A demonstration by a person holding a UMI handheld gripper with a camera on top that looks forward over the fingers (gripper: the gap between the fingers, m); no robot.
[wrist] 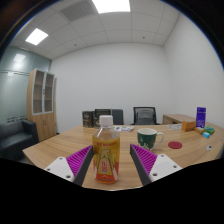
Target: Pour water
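between the fingers: a clear plastic bottle [106,152] stands upright, cylindrical, with a white screw cap, amber liquid and an orange-yellow label.
gripper [107,163]: its 2 fingers [72,164] are spread, their ridged magenta pads angled in toward the bottle's sides; whether they press on it cannot be told.
just ahead, right of the fingers: a rounded dark green mug [148,138] with a white inside and a side handle.
beyond the right finger: a flat red round disc [175,145], a purple box [200,117] standing upright, a cardboard box [180,120].
support: a smooth light wood table [60,146].
far beyond: black office chairs [145,114], a white wall, a wooden cabinet [42,98].
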